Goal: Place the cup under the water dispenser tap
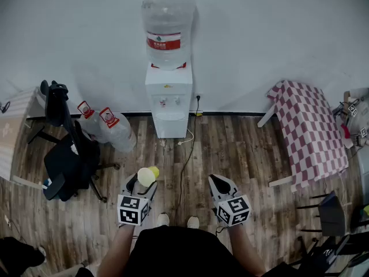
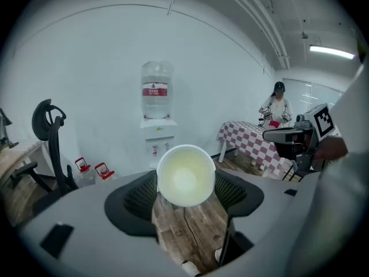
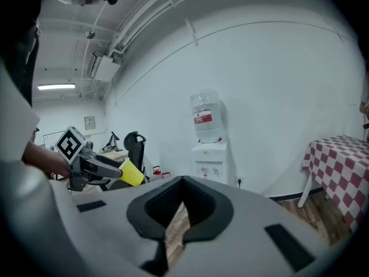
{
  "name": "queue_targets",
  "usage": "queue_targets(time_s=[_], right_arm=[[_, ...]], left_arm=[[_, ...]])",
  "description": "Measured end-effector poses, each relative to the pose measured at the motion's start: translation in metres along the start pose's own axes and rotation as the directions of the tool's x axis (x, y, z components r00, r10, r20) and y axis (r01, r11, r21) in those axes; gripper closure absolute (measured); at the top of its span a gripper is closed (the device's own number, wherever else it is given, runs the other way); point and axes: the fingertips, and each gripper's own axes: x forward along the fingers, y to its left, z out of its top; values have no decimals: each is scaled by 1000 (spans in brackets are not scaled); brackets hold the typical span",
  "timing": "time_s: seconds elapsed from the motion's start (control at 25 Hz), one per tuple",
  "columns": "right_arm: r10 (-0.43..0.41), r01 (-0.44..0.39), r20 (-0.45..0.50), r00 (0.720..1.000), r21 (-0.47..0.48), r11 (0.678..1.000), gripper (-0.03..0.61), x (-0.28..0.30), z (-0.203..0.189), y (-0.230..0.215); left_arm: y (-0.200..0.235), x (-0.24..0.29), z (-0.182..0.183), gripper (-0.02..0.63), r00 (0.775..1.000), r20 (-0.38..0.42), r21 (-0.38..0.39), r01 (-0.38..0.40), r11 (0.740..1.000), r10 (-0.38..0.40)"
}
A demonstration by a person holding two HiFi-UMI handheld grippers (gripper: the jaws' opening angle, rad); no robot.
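Observation:
A yellow paper cup [image 1: 147, 176] lies sideways between the jaws of my left gripper [image 1: 143, 181], which is shut on it. In the left gripper view the cup [image 2: 185, 175] turns its pale open mouth toward the camera. The white water dispenser [image 1: 168, 100] stands against the far wall with a clear bottle [image 1: 167, 30] on top, well ahead of both grippers. It also shows as the dispenser [image 2: 158, 140] and the dispenser [image 3: 210, 160]. My right gripper [image 1: 221, 182] is shut and holds nothing, level with the left one. The right gripper view shows the held cup [image 3: 131, 173] at its left.
A black office chair [image 1: 69, 154] and two spare water bottles [image 1: 109, 128] stand left of the dispenser. A checkered table [image 1: 308, 128] is at the right, with a dark chair [image 1: 331, 212] nearer. A cable [image 1: 187, 149] runs over the wooden floor. A person [image 2: 278, 105] stands by the table.

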Motion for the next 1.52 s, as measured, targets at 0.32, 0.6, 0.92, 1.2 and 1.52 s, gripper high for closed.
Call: queue_targets(time_s=[0.32,0.6,0.92,1.2,1.52], right_arm=[[-14,14,11,1000,-6,1000,557,8,4,14],[-22,22,12,1000,-17,1000,558,14,10,27],[-27,26,29,999,18,999,557,17,8,49],[-91,90,30,995,42,995,557,24,2,69],[-104,104,8,995,36,994,557,36,2,79]], left_arm=[[13,-2,3,290,1000,12,18,16,1000,-16],[24,-5,6,290,999,24,28,28,999,-28],[39,-9,3,290,996,48,37,76,996,-77],[63,-12,-12,290,992,40,44,117,992,-119],[88,-10,-20,290,993,27,25,117,993,-118]])
